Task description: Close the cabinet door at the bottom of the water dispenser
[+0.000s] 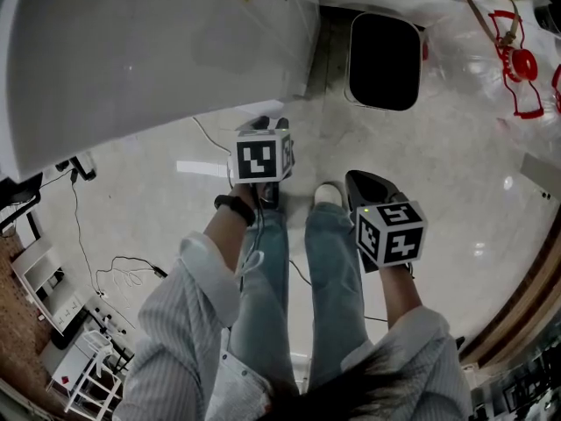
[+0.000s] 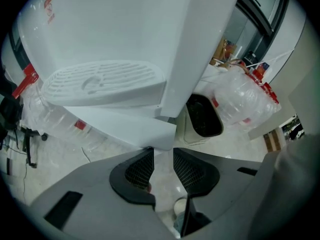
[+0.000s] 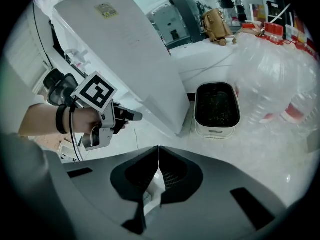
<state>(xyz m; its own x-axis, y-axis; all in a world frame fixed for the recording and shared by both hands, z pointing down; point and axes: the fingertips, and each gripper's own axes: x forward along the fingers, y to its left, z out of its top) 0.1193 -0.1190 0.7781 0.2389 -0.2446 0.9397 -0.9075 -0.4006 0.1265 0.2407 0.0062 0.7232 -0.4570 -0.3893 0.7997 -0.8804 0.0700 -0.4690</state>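
The white water dispenser (image 1: pixel 131 51) stands at the upper left, its drip tray (image 2: pixel 100 81) seen from below in the left gripper view. Its bottom cabinet door (image 2: pixel 120 126) hangs ajar as a white panel whose lower corner ends just above my left gripper (image 2: pixel 163 151). That gripper (image 1: pixel 272 125) points steeply down at the dispenser's foot; its jaws stand apart and the pads touch nothing. My right gripper (image 1: pixel 358 181) hangs lower right over the floor, away from the dispenser, its jaws (image 3: pixel 159 150) shut with nothing in them. The right gripper view shows the left gripper (image 3: pixel 135 116) beside the dispenser (image 3: pixel 130 49).
A white bin with a black liner (image 1: pixel 383 60) stands right of the dispenser. Large clear water bottles (image 1: pixel 491 51) with red caps lie further right. Cables (image 1: pixel 123 266) trail over the glossy floor at the left, near a white rack (image 1: pixel 88 367). The person's legs and shoes (image 1: pixel 327 196) are below.
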